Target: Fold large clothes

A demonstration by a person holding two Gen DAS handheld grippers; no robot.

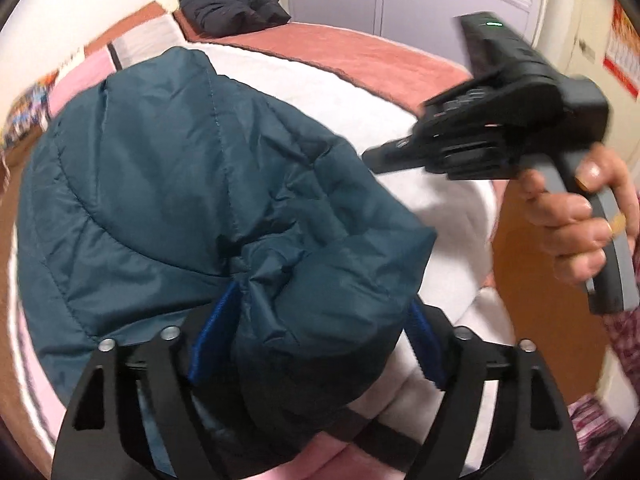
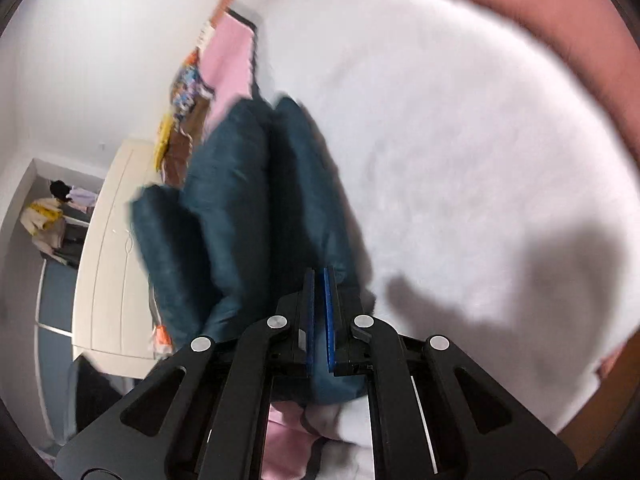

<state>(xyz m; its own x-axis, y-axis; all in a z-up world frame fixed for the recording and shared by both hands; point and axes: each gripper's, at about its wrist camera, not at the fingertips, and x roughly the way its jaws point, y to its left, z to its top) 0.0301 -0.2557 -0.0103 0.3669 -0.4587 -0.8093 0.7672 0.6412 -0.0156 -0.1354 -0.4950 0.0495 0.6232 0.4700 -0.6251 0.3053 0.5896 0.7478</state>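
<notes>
Bed (image 1: 360,60): white blanket (image 2: 460,140), teal jacket (image 1: 160,184). Left gripper (image 1: 316,320) jaws spread; right gripper (image 2: 319,280) jaws together, empty.

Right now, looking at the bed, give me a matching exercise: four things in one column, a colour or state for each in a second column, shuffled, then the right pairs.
Things:
1. padded jacket
2. left gripper
3. right gripper
4. bundled garment at the far end of the bed

Colour or state:
A. shut, nothing between its pads
B. teal
C. black
D. open, jacket fabric bunched between its pads

Pairs: 1-B, 2-D, 3-A, 4-C
</notes>
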